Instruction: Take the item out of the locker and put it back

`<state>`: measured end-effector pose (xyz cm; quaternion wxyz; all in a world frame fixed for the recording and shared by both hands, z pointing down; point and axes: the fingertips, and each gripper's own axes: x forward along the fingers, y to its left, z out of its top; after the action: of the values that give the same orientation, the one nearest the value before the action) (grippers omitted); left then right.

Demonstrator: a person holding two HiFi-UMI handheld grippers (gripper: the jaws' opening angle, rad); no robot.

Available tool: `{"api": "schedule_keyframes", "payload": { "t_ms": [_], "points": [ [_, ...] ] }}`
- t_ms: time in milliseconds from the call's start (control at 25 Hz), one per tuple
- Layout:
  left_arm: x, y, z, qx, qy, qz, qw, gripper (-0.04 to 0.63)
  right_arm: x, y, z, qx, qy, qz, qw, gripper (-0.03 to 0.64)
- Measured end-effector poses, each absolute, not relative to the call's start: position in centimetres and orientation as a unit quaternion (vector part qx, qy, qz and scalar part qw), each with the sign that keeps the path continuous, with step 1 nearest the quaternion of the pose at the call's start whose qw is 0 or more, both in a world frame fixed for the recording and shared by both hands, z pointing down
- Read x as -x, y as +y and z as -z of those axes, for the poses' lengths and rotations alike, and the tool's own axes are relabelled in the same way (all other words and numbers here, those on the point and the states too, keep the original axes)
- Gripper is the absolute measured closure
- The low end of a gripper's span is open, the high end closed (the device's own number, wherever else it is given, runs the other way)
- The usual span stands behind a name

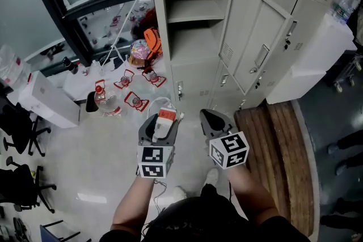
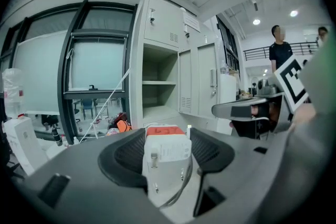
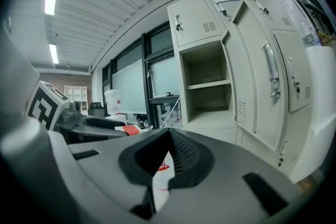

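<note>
My left gripper [image 1: 164, 117] is shut on a white boxy item with a red top [image 1: 166, 121], and a thin white cable hangs from it. In the left gripper view the item [image 2: 167, 153] stands upright between the two dark pads [image 2: 128, 157]. My right gripper [image 1: 214, 119] is beside it on the right, shut with nothing in it; its tips meet in the right gripper view [image 3: 169, 131]. Ahead, the grey locker's upper compartment [image 1: 195, 31] stands open and looks bare, with one shelf and its door [image 1: 255, 45] swung to the right. Both grippers are well short of it.
Water bottles with red labels [image 1: 106, 101] lie on the floor to the left of the locker, near an orange bag [image 1: 153, 42]. White boxes stand at the left [image 1: 48, 103] and the right [image 1: 317, 56]. A wooden platform [image 1: 278, 150] runs along the right. A person [image 2: 281, 50] stands far off.
</note>
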<state>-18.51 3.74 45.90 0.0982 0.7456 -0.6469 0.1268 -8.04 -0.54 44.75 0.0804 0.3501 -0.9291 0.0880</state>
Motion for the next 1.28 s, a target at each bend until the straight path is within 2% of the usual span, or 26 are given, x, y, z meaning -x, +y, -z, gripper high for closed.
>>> {"api": "schedule_keyframes", "payload": {
  "t_ms": [520, 1280],
  "points": [
    [16.0, 2.3, -45.4, -0.751, -0.642, -0.126, 0.090, 0.330, 5.6, -1.6, -44.5, -0.355, -0.928, -0.086, 0.078, 0.617],
    [8.9, -7.8, -45.0, -0.732, -0.667, -0.110, 0.085, 0.330, 0.1, -10.1, -44.4, -0.305, -0.946, -0.069, 0.082, 0.617]
  ]
}}
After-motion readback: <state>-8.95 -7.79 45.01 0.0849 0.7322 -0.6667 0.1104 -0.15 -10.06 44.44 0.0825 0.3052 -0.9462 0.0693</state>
